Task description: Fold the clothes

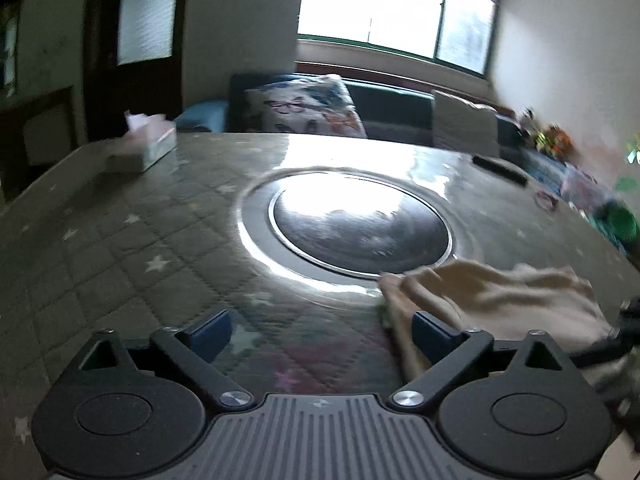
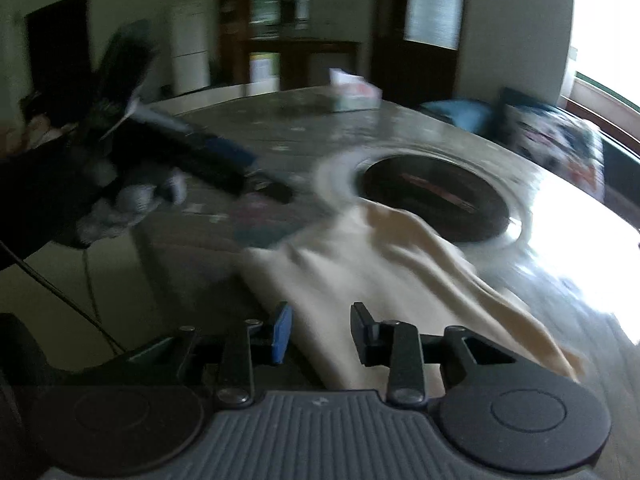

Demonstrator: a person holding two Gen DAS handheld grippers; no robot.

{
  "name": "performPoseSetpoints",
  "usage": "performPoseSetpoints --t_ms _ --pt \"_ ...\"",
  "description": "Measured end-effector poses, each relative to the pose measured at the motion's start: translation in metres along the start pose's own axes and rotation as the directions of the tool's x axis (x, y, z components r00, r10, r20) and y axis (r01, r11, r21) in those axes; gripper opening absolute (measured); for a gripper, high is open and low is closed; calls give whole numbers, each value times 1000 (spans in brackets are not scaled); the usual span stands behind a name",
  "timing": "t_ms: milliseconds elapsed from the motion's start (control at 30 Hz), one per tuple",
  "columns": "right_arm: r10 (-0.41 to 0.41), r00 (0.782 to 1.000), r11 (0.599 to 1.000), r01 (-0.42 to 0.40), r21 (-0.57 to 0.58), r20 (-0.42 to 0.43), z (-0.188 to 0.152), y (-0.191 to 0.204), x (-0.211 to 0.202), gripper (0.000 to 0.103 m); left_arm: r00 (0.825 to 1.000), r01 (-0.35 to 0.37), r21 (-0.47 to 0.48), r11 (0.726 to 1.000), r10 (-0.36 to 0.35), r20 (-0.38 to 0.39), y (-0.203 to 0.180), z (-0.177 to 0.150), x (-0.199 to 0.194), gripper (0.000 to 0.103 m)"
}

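A cream cloth lies crumpled on the table at the right of the left wrist view, its edge touching the round inset. My left gripper is open wide and empty, just left of the cloth. In the right wrist view the same cloth spreads from the round inset toward me. My right gripper is open over the cloth's near edge, holding nothing. The left gripper also shows there, blurred, in a gloved hand at the left.
The table has a quilted star-pattern cover and a round dark inset in the middle. A tissue box stands at the far left, a dark remote at the far right. A sofa with cushions lies beyond.
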State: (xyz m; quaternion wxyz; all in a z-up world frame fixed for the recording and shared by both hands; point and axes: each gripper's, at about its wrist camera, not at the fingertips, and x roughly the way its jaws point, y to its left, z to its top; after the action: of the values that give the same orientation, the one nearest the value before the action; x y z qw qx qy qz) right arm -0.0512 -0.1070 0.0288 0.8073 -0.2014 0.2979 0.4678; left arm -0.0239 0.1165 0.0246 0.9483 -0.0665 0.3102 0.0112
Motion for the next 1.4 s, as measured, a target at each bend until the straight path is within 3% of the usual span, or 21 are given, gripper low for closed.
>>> performPoseSetpoints --t_ms 167,400,433,467,567,600,700,933,1000,1100,1167,1233,1400 --pt "25 1000 993 -27 -115 -20 14 24 26 37 999 37 -50 998 -37 -5 4 1 -3 100" --pt "0 999 966 -12 -257 -48 21 55 57 36 984 149 -146 978 -161 -70 -3 0 11 100" --pt "-14 999 962 0 -275 -50 21 57 60 35 980 169 -166 972 -184 -79 -3 1 14 100" --pt "-25 999 958 11 -285 -48 20 59 61 26 976 181 -181 967 -198 -86 -4 1 17 100" --pt "-27 999 966 18 -260 -35 19 57 57 8 967 204 -220 954 -232 -110 -6 2 24 100" --pt "-23 999 971 17 -240 -23 20 54 53 6 963 212 -234 949 -243 -116 -6 3 26 100" --pt "0 1000 985 3 -174 17 23 44 39 5 951 234 -276 932 -279 -135 -6 4 31 99" --pt "41 995 994 -31 -101 96 25 29 10 5 899 305 -382 873 -396 -187 -14 6 51 98" --pt "47 994 995 -37 -97 102 22 30 7 5 890 316 -397 862 -414 -191 -16 8 54 93" --pt "58 992 995 -48 -90 111 20 31 3 5 881 320 -416 851 -429 -200 -16 8 59 74" --pt "64 991 995 -54 -87 115 18 30 1 5 875 317 -433 844 -436 -209 -15 7 62 48" --pt "69 991 995 -59 -86 116 17 31 0 5 875 306 -449 839 -434 -214 -12 4 65 35" --pt "86 991 995 -81 -56 102 13 26 -2 6 885 289 -450 845 -415 -212 -10 1 64 25"
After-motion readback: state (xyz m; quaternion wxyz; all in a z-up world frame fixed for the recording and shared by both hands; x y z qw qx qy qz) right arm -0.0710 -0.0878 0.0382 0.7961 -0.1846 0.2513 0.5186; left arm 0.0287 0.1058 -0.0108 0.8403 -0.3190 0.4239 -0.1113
